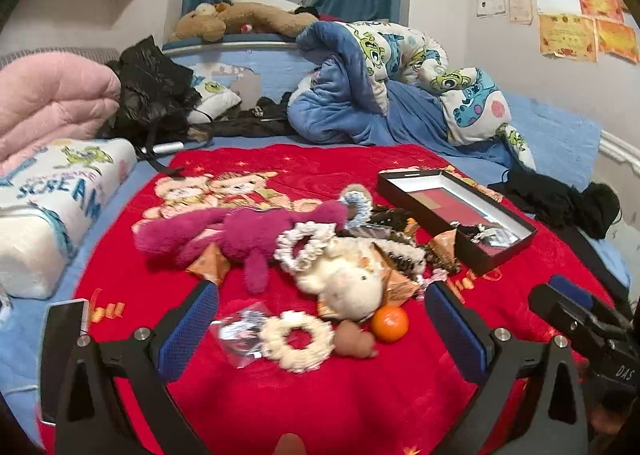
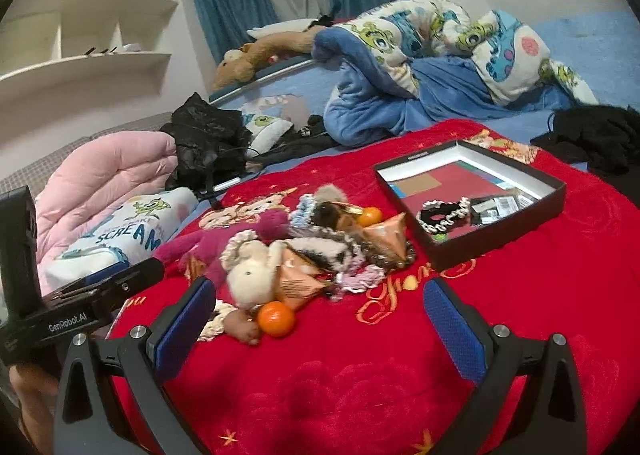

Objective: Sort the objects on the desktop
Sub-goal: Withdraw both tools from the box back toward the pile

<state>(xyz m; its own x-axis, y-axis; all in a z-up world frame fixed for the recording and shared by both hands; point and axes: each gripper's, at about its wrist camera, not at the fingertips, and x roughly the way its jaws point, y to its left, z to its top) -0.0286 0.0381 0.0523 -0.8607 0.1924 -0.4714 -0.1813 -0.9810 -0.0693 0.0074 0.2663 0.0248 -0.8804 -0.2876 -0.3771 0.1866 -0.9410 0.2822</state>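
1. Red blanket [image 1: 328,407] is covering the bed, carrying a heap of small things.
2. Two oranges are showing — one [image 2: 276,318] at the heap's near edge, one [image 2: 369,216] further back.
3. One black box [image 2: 496,241] is sitting right of the heap, holding one black scrunchie [image 2: 442,215].
4. Left tongs [image 1: 320,319] are hanging released over one cream scrunchie [image 1: 298,341].
5. Right tongs [image 2: 320,309] are spread wide — gripping nothing.

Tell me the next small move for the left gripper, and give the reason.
Probably ease the open left gripper forward and down around the cream fluffy ring scrunchie. It lies nearest, between the blue-padded fingers, apart from the heaped pile, and the black open-topped box already holds a black-and-white scrunchie, so hair ties seem to belong there.
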